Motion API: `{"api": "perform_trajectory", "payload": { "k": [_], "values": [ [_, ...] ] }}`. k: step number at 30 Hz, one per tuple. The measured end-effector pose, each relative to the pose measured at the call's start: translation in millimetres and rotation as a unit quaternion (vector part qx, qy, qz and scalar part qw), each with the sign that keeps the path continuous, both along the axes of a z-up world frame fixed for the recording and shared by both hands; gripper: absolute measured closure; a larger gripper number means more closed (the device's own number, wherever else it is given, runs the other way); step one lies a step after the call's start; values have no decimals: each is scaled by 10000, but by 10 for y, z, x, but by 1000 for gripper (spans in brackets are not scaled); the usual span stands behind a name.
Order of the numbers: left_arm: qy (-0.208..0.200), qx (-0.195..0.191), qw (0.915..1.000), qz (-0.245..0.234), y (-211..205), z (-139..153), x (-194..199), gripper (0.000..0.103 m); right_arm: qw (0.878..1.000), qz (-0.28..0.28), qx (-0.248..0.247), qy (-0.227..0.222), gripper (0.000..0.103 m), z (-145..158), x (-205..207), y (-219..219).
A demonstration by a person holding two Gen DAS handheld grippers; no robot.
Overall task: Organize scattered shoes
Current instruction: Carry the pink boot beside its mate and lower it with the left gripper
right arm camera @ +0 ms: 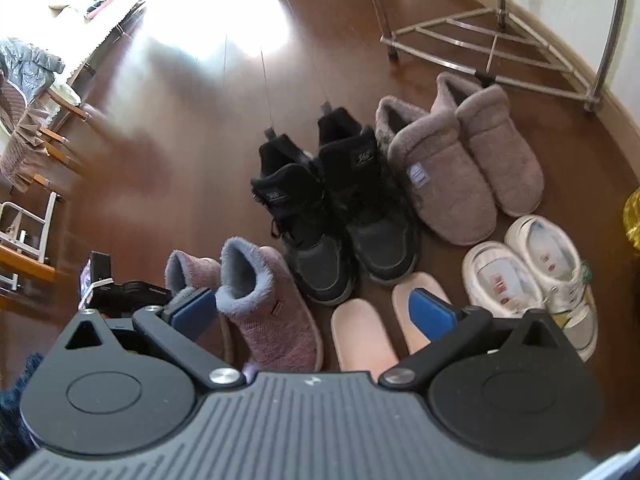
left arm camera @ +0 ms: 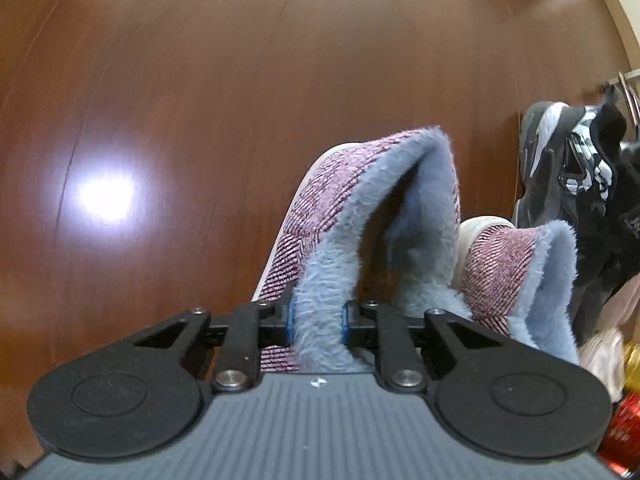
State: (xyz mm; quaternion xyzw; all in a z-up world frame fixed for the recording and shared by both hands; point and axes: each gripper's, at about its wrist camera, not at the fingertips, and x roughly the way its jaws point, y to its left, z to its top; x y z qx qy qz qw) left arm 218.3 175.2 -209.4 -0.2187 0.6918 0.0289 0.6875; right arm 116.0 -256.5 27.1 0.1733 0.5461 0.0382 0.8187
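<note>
My left gripper point(left arm camera: 318, 320) is shut on the blue furry collar of a pink woven ankle boot point(left arm camera: 340, 200), which stands on the wooden floor. Its twin point(left arm camera: 504, 264) stands close on the right. In the right wrist view, the held boot point(right arm camera: 192, 272) and the twin point(right arm camera: 272, 320) sit side by side at lower left, with the left gripper point(right arm camera: 160, 294) at the held boot's collar. My right gripper point(right arm camera: 314, 316) hangs open above the shoes, over the gap between the twin boot and pale pink slides point(right arm camera: 360, 340), holding nothing.
Black high-top sneakers point(right arm camera: 340, 220), mauve fuzzy slippers point(right arm camera: 460, 172) and white sneakers point(right arm camera: 532, 276) stand in paired rows. A metal rack base point(right arm camera: 480, 40) is behind them by the wall. Chairs and furniture point(right arm camera: 28, 140) are at far left. A yellow object point(right arm camera: 632, 216) is at the right edge.
</note>
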Motion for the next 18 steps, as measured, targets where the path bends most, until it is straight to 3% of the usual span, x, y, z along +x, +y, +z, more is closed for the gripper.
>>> {"api": "perform_trajectory", "payload": {
  "k": [7, 18],
  "values": [
    [-15, 70, 9998, 197, -50, 91, -168, 82, 9993, 354, -38, -58, 1, 16, 16, 170],
    [-16, 5, 9995, 317, -209, 237, -224, 82, 9993, 277, -235, -105, 1, 41, -20, 186]
  ]
}}
